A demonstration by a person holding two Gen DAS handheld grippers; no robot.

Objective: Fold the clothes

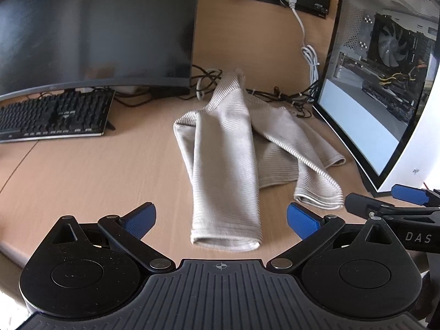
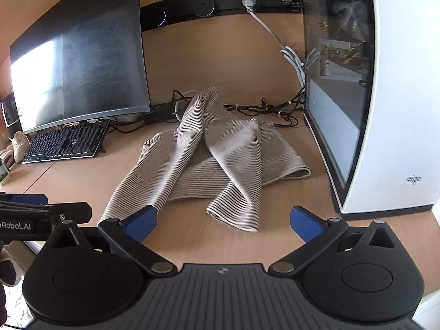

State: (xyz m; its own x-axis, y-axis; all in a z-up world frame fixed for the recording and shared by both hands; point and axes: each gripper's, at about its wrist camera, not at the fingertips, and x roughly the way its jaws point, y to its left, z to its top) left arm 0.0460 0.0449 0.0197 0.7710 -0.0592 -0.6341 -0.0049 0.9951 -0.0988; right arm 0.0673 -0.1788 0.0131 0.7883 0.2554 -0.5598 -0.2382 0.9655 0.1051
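A beige striped knit top (image 1: 228,148) lies crumpled on the wooden desk (image 1: 96,170), both sleeves pointing toward me. My left gripper (image 1: 221,218) is open, its blue pads on either side of the left sleeve's cuff (image 1: 225,240), just above it without touching. In the right wrist view the same top (image 2: 220,151) lies ahead. My right gripper (image 2: 224,220) is open too, near the right sleeve's cuff (image 2: 236,217), holding nothing. The right gripper's fingers (image 1: 385,203) show at the right edge of the left wrist view.
A curved monitor (image 1: 93,33) and a black keyboard (image 1: 52,115) stand at the left. A white glass-sided computer case (image 1: 385,88) stands close on the right. Dark cables (image 1: 277,96) and a white cord (image 1: 310,57) run behind the top. The desk edge is near me.
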